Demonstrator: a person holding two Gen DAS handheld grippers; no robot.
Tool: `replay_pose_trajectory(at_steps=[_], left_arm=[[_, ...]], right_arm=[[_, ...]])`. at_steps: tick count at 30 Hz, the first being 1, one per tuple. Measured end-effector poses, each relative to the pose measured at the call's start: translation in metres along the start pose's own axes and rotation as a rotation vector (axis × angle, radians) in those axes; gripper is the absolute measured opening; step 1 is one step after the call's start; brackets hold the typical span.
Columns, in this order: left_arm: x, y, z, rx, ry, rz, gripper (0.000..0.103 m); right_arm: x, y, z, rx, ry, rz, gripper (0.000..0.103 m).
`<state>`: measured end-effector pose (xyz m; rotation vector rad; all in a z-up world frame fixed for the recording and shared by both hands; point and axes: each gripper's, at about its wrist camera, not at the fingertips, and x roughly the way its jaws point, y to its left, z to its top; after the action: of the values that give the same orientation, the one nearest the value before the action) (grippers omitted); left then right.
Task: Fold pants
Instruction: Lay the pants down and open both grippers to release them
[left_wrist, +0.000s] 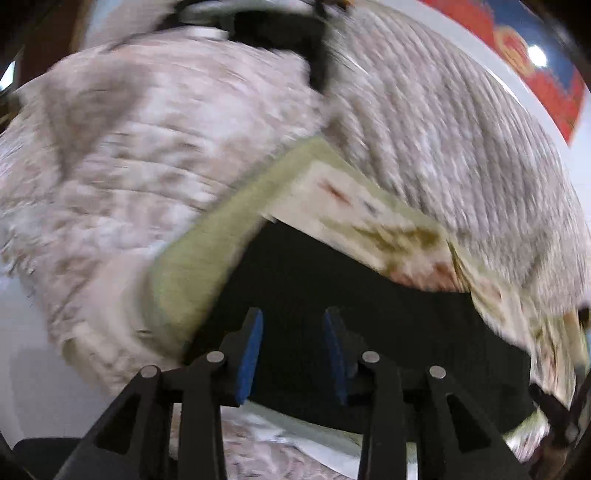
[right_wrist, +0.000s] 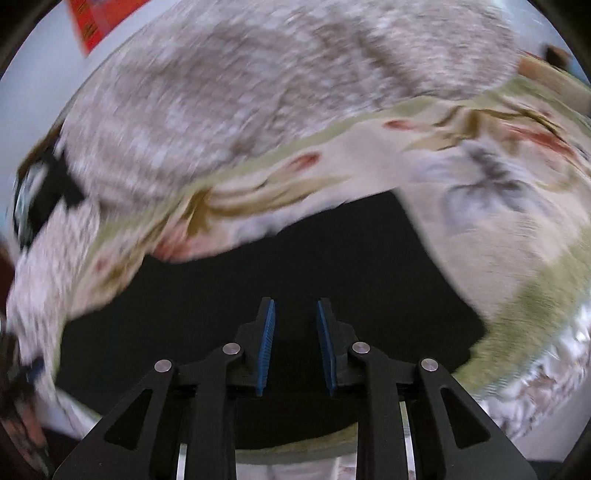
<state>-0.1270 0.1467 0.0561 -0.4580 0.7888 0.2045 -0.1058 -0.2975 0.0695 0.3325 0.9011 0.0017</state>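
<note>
Black pants (right_wrist: 280, 266) lie flat as a compact dark block on the floral cloth (right_wrist: 498, 236), so folding looks mostly done, maybe 1 fold or tidy left. Left gripper (left_wrist: 293, 354) and right gripper (right_wrist: 295, 343) hover above pants, jaws apart, empty.

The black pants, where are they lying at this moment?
In both wrist views the black pants lie just ahead of the open tools, on the floral cloth; the grey-white blanket lies beyond them.
</note>
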Motion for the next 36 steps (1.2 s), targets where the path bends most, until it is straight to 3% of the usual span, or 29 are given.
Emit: replay_pose_trajectory(at_steps=[3,4,7,11,14,16,18,21,24,27,32,33,34,36], left_arm=[[0.027,-0.013,-0.01,0.053,0.139,0.054,0.037],[0.031,-0.014,-0.015,0.059,0.162,0.073,0.037],[0.021,-0.023,-0.016,0.101,0.149,0.118,0.037],[0.022,-0.046,0.001,0.162,0.1,0.072,0.038],[0.04,-0.07,0.021,0.2,0.09,0.036,0.038],[0.058,-0.08,0.035,0.224,0.08,0.033,0.038],[0.081,-0.081,0.046,0.235,0.08,0.062,0.038],[0.107,-0.064,0.05,0.205,0.104,0.177,0.037],[0.098,-0.054,0.05,0.174,0.06,0.158,0.037],[0.088,-0.059,0.046,0.175,0.029,0.146,0.038],[0.092,-0.086,0.035,0.257,0.037,0.067,0.038],[0.095,-0.089,0.034,0.266,0.042,0.075,0.038],[0.097,-0.09,0.032,0.274,0.045,0.087,0.038],[0.104,-0.088,0.03,0.278,0.061,0.099,0.038]], right_arm=[[0.025,0.007,-0.013,-0.082,0.126,-0.031,0.024],[0.023,0.006,-0.015,-0.087,0.117,-0.029,0.024],[0.012,0.0,-0.011,-0.051,0.105,-0.064,0.025],[0.008,-0.003,0.007,-0.069,0.053,-0.08,0.025],[0.023,0.001,0.032,-0.093,0.037,-0.046,0.025],[0.042,0.001,0.051,-0.117,0.045,-0.094,0.025],[0.06,-0.009,0.063,-0.105,0.067,-0.122,0.025],[0.077,-0.032,0.066,-0.049,0.088,-0.186,0.022],[0.069,-0.033,0.065,-0.05,0.039,-0.263,0.022],[0.058,-0.01,0.065,-0.059,-0.012,-0.108,0.024],[0.069,0.088,0.054,-0.299,0.036,0.143,0.024],[0.076,0.109,0.05,-0.346,0.056,0.177,0.021],[0.084,0.125,0.047,-0.378,0.075,0.196,0.012],[0.101,0.146,0.043,-0.416,0.107,0.219,0.008]])
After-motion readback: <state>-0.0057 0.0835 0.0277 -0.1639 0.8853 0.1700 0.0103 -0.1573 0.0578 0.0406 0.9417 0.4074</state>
